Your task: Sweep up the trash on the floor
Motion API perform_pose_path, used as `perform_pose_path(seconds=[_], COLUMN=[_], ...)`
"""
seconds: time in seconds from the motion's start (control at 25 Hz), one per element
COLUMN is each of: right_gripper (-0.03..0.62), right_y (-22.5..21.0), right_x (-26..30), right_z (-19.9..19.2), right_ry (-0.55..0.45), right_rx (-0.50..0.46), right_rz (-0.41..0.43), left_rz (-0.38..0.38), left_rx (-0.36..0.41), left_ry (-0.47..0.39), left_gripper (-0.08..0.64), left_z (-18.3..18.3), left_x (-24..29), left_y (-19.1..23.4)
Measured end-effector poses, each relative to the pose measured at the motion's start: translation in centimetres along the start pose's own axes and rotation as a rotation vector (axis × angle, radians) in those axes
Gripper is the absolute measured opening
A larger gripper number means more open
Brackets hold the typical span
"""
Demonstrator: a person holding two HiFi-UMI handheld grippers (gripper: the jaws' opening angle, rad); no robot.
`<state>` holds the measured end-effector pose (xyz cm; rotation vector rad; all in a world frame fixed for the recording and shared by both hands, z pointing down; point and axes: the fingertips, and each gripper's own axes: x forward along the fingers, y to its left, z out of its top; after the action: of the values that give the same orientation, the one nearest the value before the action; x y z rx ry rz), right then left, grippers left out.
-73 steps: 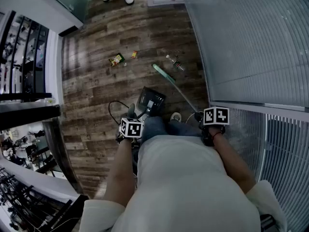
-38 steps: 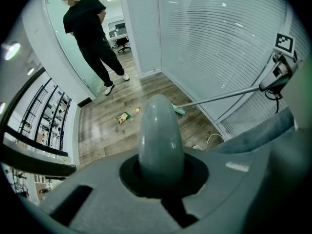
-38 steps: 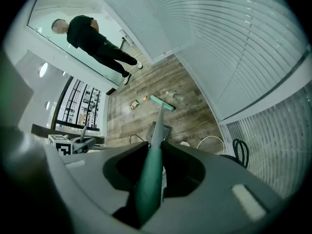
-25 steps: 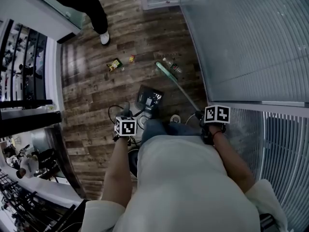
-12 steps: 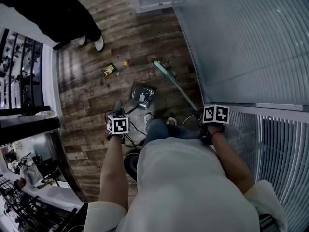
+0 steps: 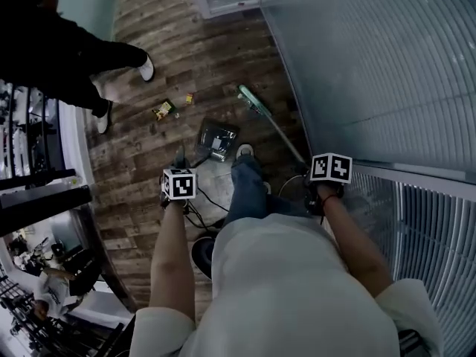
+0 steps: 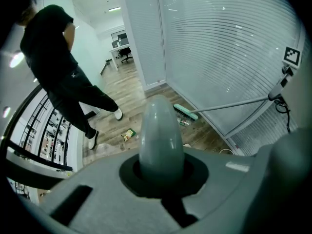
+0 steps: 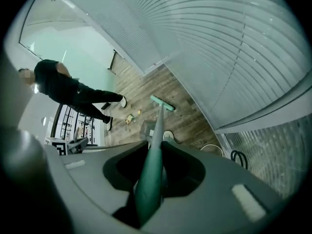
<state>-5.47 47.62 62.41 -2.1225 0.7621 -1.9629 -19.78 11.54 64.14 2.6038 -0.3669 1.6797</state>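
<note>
Left gripper (image 7: 161, 152) is clamped on the grey dustpan handle (image 7: 161, 126), right gripper (image 8: 149, 182) on the green broom handle (image 8: 156, 140). Ahead, the dustpan (image 6: 216, 140) rests on the wood floor (image 6: 223, 58) near the broom head (image 6: 253, 100). A wrapper (image 6: 162, 110), print too small to read, lies beside a bystander's shoe (image 6: 102, 117).

A wrapper (image 6: 162, 110), a scrap (image 6: 189, 98), my dustpan (image 6: 216, 140) and broom (image 6: 253, 100) rested on the wood floor (image 6: 216, 47).

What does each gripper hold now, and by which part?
The left gripper is shut on the dustpan handle near its top end. The right gripper is shut on the green broom handle, far from its brush head.
</note>
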Motion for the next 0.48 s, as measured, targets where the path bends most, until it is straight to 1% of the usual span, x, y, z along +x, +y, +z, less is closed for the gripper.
perform_pose_path(seconds=[0.2, 0.48], right_gripper=[0.098, 0.098], right_y=[0.4, 1.0], right_x=[0.9, 2.3], right_z=[2.2, 5.7], right_ry=[-0.007, -0.012], right_rx=[0.033, 0.036], right_rz=[-0.024, -0.059], left_rz=[-0.034, -0.084], left_rx=[0.042, 0.112], left_ry=[0.001, 0.016], left_gripper=[0.008, 0.008], left_z=[1.8, 4.3], left_x=[1.9, 4.1], left_y=[0.3, 0.3])
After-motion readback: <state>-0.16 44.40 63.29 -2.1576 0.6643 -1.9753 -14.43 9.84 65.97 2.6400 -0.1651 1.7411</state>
